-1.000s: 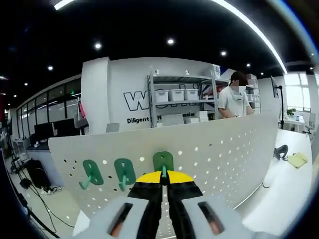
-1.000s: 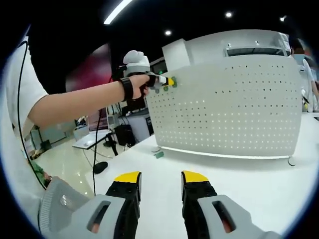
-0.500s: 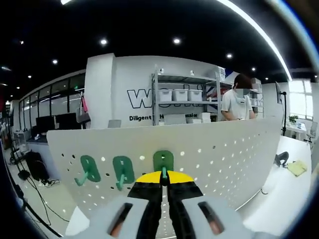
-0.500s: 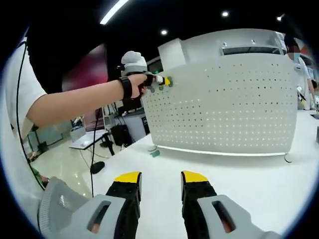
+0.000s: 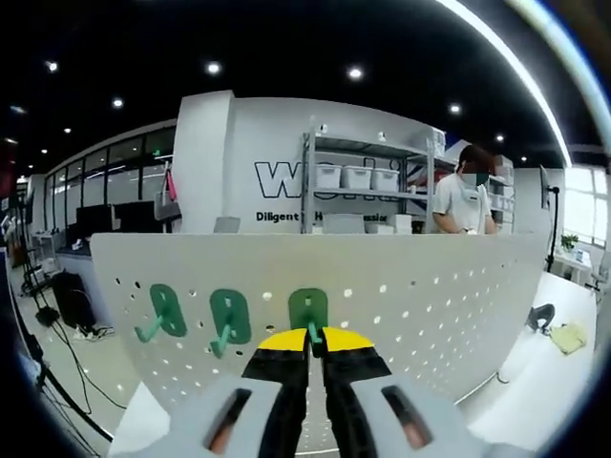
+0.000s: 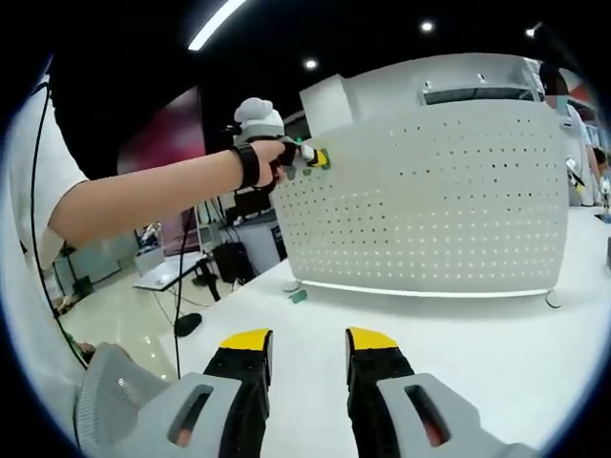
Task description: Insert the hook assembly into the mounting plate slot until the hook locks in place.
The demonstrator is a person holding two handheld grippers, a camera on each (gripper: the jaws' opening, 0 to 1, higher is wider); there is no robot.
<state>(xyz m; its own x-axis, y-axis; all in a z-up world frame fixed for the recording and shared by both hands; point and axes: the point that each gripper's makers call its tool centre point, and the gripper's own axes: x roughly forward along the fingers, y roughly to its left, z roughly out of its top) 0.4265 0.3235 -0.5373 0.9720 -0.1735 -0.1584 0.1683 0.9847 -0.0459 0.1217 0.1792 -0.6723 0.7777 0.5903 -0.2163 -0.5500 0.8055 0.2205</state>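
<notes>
The green plastic hook with its oval backplate (image 5: pixel 308 316) sits lower centre of the left gripper view, against the white perforated mounting plate (image 5: pixel 430 296), pinched by its prong in the left gripper (image 5: pixel 308 341), jaws nearly together. Over the last second it barely shifts on the plate; only the background slides, so the camera moved and the insertion looks unfinished. Two more green hooks (image 5: pixel 198 316) hang at lower left. In the right gripper view the right gripper (image 6: pixel 305 355) idles low centre, jaws apart, over the white table (image 6: pixel 496 334); a green piece (image 6: pixel 299 297) lies by the plate's foot.
</notes>
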